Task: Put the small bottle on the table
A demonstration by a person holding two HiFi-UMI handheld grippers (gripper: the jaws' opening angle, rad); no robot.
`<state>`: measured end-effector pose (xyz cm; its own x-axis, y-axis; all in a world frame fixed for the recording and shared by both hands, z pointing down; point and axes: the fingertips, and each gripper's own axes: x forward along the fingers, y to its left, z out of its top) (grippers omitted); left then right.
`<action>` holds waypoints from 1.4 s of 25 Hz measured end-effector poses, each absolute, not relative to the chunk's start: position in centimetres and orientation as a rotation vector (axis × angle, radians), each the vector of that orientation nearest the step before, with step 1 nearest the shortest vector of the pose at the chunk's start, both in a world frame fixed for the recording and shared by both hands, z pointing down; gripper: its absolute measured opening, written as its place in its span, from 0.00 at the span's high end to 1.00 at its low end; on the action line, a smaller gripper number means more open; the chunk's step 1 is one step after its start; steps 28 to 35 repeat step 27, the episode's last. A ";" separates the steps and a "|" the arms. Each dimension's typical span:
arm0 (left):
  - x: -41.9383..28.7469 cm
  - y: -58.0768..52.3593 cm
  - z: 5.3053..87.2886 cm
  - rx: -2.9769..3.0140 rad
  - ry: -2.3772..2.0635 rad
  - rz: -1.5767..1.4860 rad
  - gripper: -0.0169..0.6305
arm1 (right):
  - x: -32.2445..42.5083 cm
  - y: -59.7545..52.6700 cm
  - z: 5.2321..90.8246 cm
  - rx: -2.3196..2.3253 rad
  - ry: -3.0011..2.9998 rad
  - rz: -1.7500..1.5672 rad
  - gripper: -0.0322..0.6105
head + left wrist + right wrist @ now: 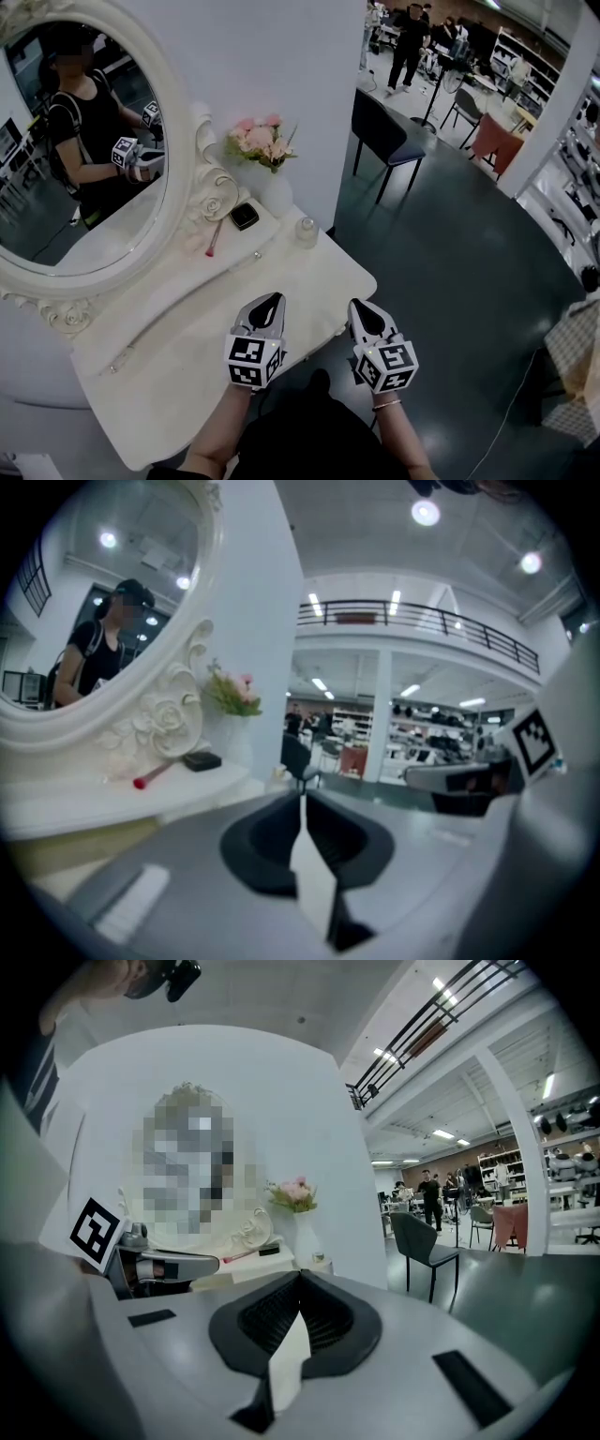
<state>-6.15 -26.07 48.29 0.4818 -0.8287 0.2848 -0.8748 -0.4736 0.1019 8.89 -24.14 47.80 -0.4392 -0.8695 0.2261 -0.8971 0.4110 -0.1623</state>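
The small clear bottle (307,228) stands upright on the right end of the white dressing table (187,328), next to the vase; it also shows small in the right gripper view as the bottle (319,1259). My left gripper (275,300) hovers over the table's front edge, well short of the bottle, jaws shut on nothing; in its own view the left gripper (302,799) has its tips meeting. My right gripper (361,307) is beside it, just off the table's right edge. That gripper (300,1275) is shut too, with nothing between its pads.
An oval mirror (84,150) in a carved white frame backs the table. A white vase of pink flowers (262,141), a black compact (244,216) and a pink brush (213,239) lie near it. A dark chair (389,141) stands on the floor behind.
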 end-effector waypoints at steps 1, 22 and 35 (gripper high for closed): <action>-6.1 -26.1 48.3 2.495 -1.461 0.285 0.95 | 9.0 -24.2 47.8 1.603 -2.545 0.391 0.94; -6.2 -27.2 48.6 2.455 -1.481 0.239 0.95 | 9.6 -24.8 47.8 1.604 -2.519 0.357 0.94; -5.7 -28.2 48.3 2.476 -1.477 0.232 0.95 | 10.1 -25.5 48.0 1.624 -2.524 0.355 0.94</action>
